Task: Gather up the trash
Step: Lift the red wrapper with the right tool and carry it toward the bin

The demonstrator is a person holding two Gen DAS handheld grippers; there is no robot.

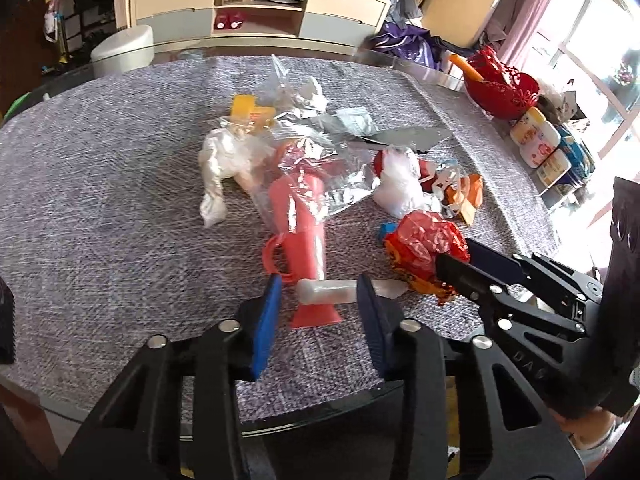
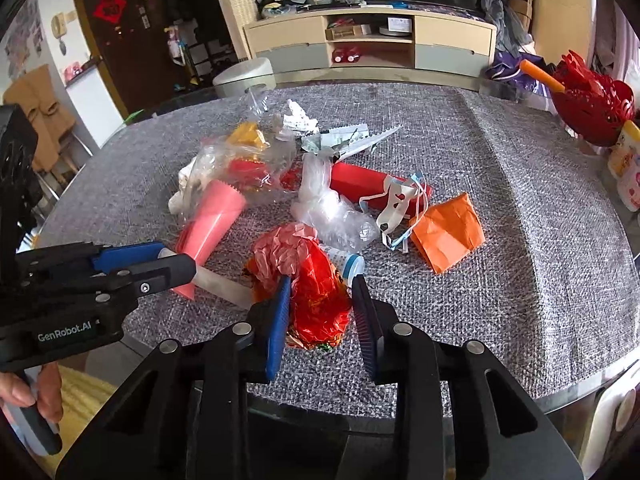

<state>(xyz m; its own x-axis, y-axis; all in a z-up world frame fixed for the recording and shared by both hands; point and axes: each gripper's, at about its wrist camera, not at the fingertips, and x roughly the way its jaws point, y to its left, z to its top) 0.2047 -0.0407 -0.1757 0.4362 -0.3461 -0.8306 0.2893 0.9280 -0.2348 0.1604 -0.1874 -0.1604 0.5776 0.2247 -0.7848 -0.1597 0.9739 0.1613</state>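
A pile of trash lies on the grey tablecloth (image 1: 100, 200). My left gripper (image 1: 319, 281) hangs low over the near edge of the pile. Between its blue pads lie a white tube (image 1: 326, 292) and the wide end of a pink plastic horn (image 1: 296, 216). A gap shows beside the tube's left end, so the pads do not press on it. My right gripper (image 2: 321, 282) has a crumpled red foil wrapper (image 2: 320, 300) filling the space between its pads, which touch it on both sides. The right gripper (image 1: 456, 252) shows on the wrapper (image 1: 424, 240) in the left wrist view.
Clear plastic bags (image 2: 332, 216), an orange paper (image 2: 446, 232), a face mask (image 2: 396, 204), a red roll (image 2: 360, 184) and a small white bottle (image 2: 348, 262) lie behind. A red basket (image 1: 504, 84) and jars (image 1: 536, 136) stand at the right edge. A hand (image 2: 24, 392) holds the left gripper's handle.
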